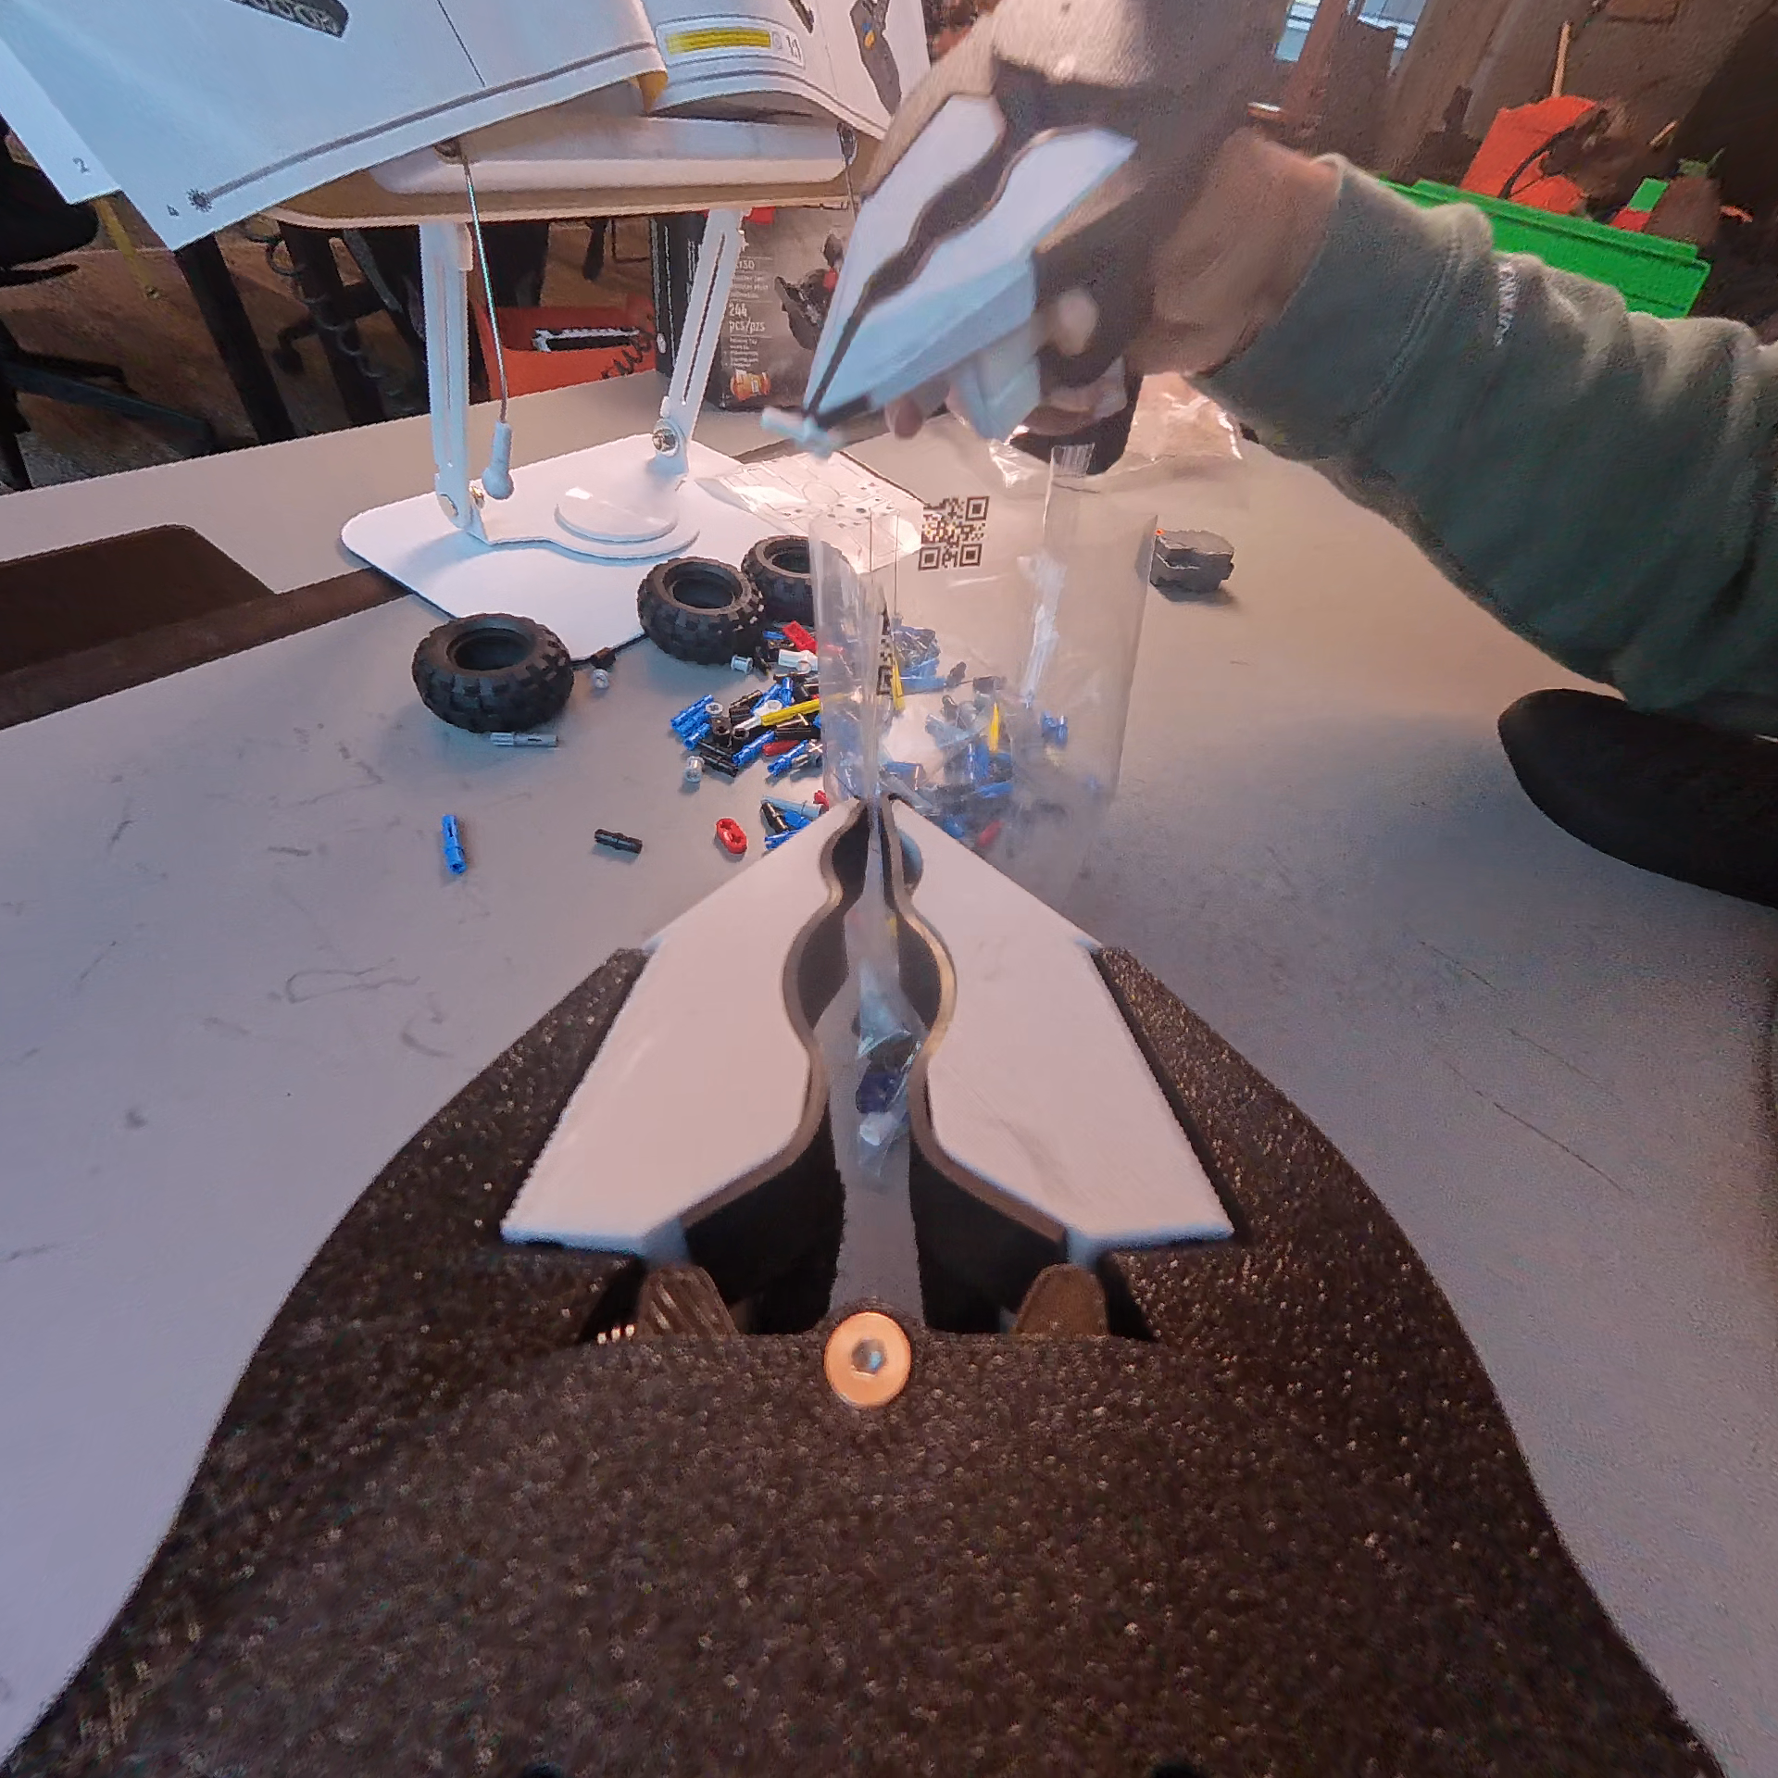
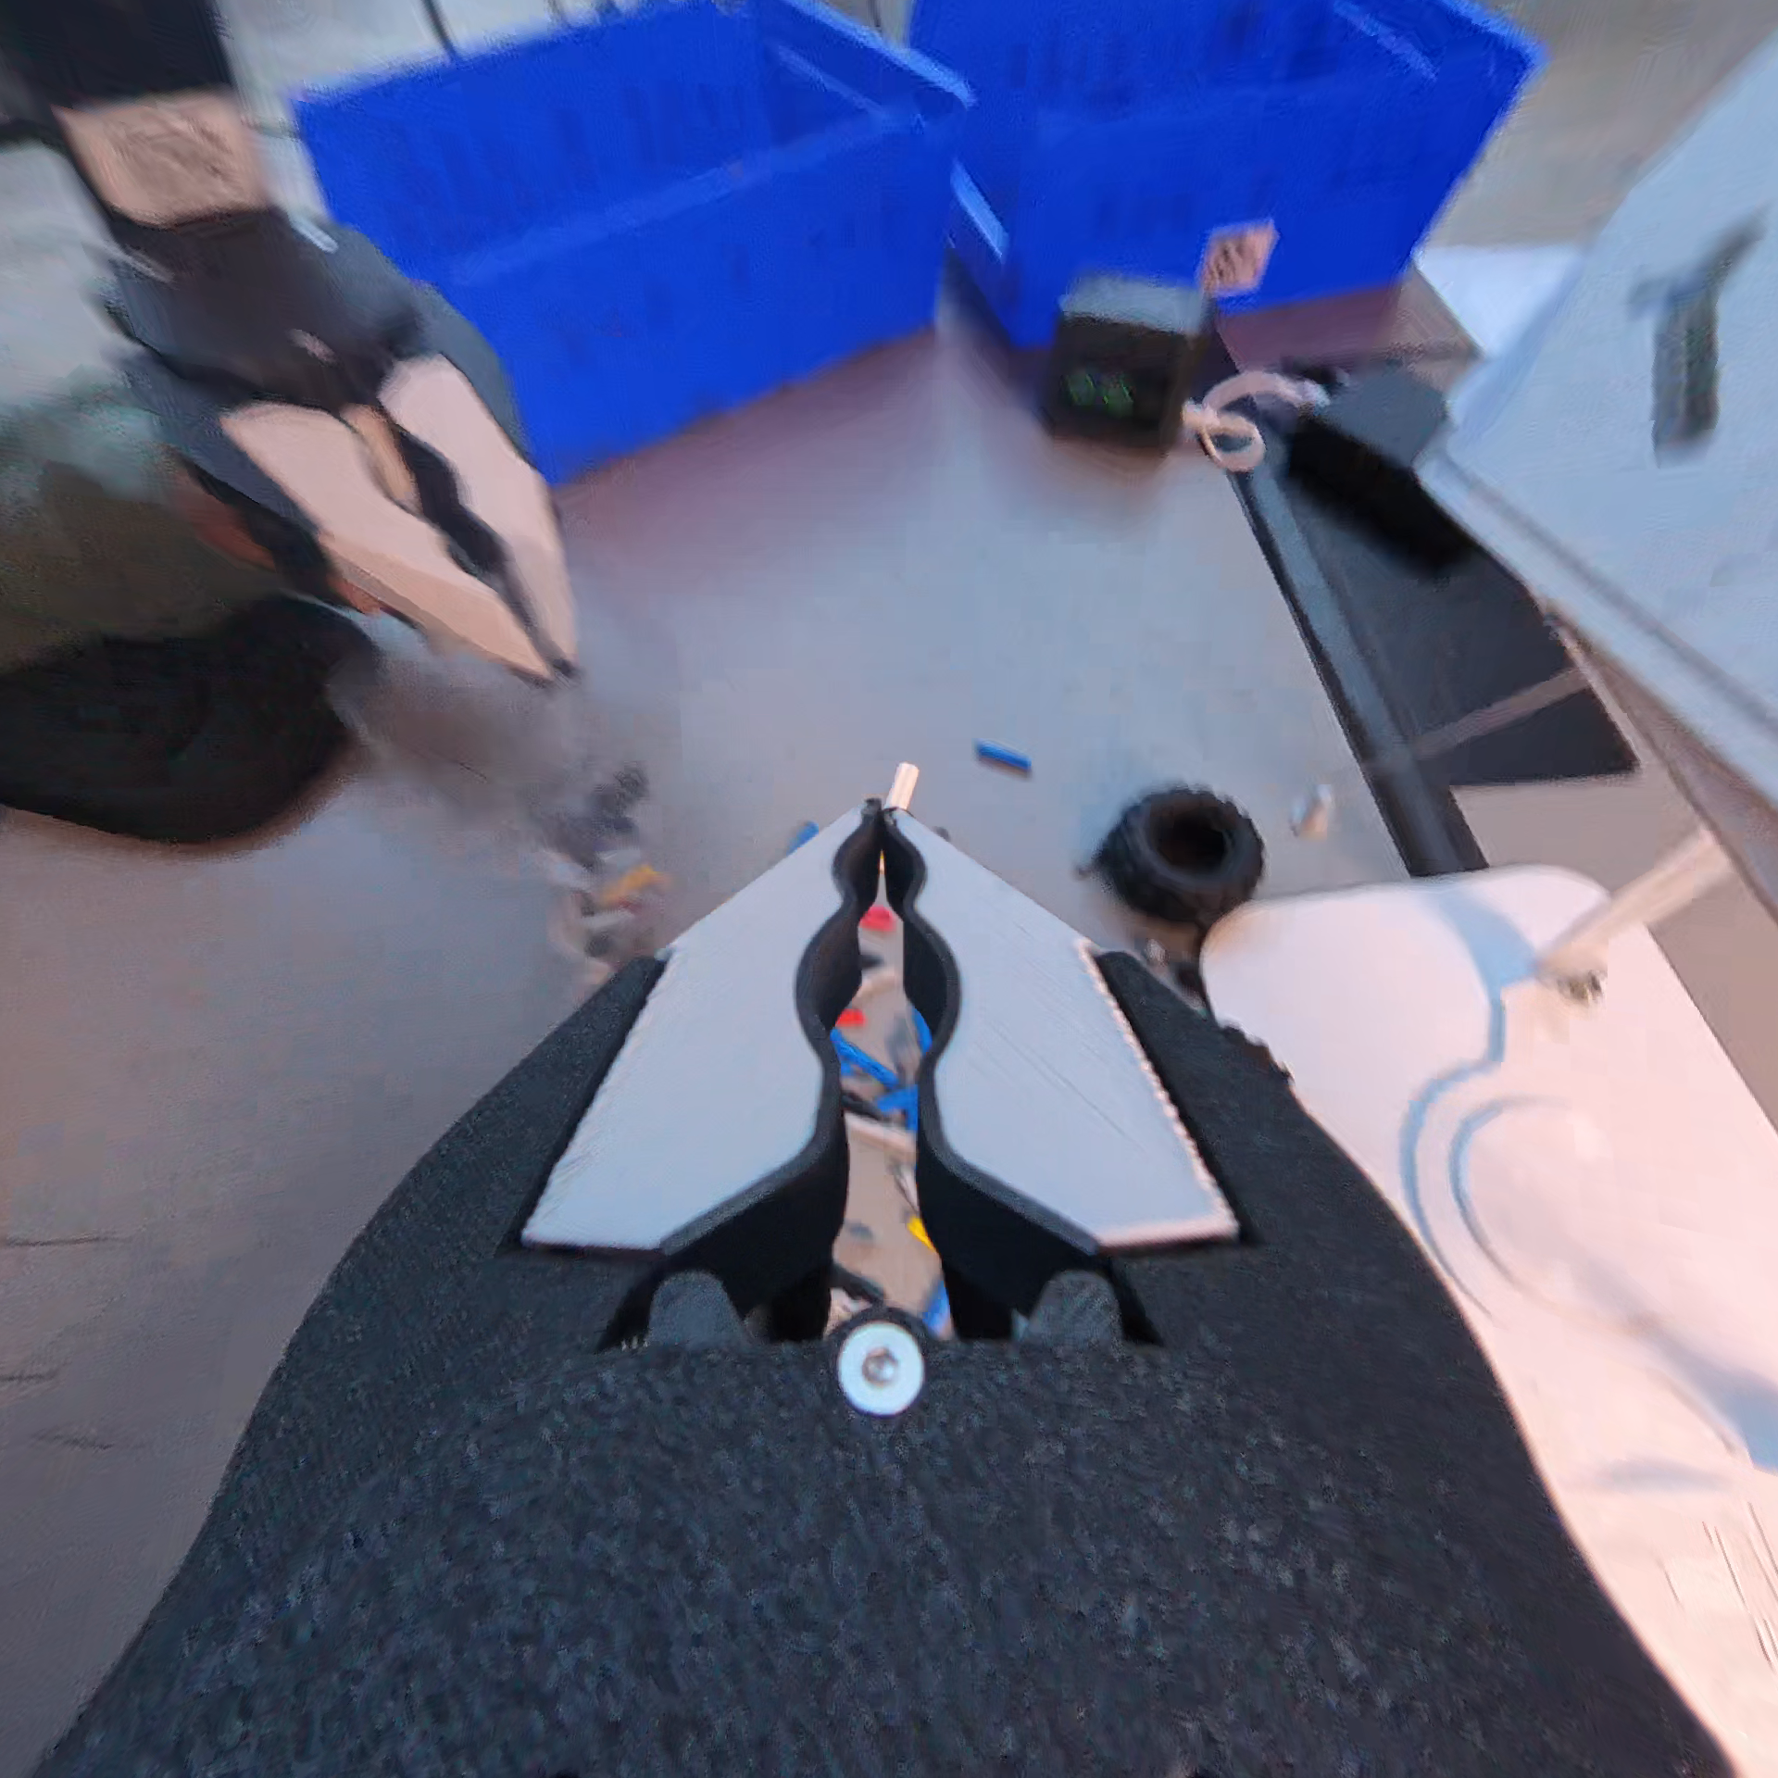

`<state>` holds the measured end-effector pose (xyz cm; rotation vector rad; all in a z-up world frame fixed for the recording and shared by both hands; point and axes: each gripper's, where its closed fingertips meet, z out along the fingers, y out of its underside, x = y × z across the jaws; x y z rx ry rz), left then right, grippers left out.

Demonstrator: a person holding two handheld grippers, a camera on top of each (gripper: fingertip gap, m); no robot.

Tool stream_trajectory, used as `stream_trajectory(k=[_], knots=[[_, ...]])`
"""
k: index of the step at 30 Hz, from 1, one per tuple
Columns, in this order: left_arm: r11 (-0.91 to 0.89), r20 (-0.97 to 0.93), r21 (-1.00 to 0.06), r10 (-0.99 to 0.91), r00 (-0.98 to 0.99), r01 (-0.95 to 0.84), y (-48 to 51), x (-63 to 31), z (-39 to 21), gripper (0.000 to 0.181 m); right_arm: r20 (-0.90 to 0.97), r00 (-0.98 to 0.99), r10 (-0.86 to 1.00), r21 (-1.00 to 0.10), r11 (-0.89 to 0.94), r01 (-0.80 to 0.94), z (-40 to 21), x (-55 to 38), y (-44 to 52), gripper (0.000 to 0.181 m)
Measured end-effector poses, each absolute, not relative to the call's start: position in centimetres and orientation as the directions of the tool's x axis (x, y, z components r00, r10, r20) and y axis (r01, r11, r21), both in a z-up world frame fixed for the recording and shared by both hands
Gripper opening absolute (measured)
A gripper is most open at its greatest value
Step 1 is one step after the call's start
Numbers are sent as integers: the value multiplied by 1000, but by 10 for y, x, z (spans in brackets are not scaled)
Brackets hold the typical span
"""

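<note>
Towards the far left of the grey table (image 1: 289, 962), three black toy tyres (image 1: 493, 671) are seen beside the white base of a stand (image 1: 539, 539), with small blue, black and red building pins (image 1: 750, 722) scattered just right of them near the table's middle. The left gripper (image 1: 874, 818) is clamped on a clear plastic bag (image 1: 981, 693) holding more such pieces, raised over that pile. Further right and higher, the right gripper (image 1: 818, 423) is closed on a small light-grey pin (image 2: 904, 784).
</note>
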<state>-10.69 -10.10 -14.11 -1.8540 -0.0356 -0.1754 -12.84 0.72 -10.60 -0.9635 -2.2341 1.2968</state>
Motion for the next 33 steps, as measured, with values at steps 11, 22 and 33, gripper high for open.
stream_trajectory(k=[11, 22, 33], knots=[[-280, 141, -952, -49, 989, 122, -103, -108, -139, 1, -99, -820, 564, -898, 304, 318, -81, -114, -52, 11], [-272, 161, -952, -49, 986, 142, -104, -110, -138, 1, 132, -674, 727, -589, 604, 537, -233, -138, 47, 3], [-273, 172, -950, -51, 984, 152, -104, -111, -140, 1, 49, -666, 744, -622, 545, 562, -227, -141, 46, 9]])
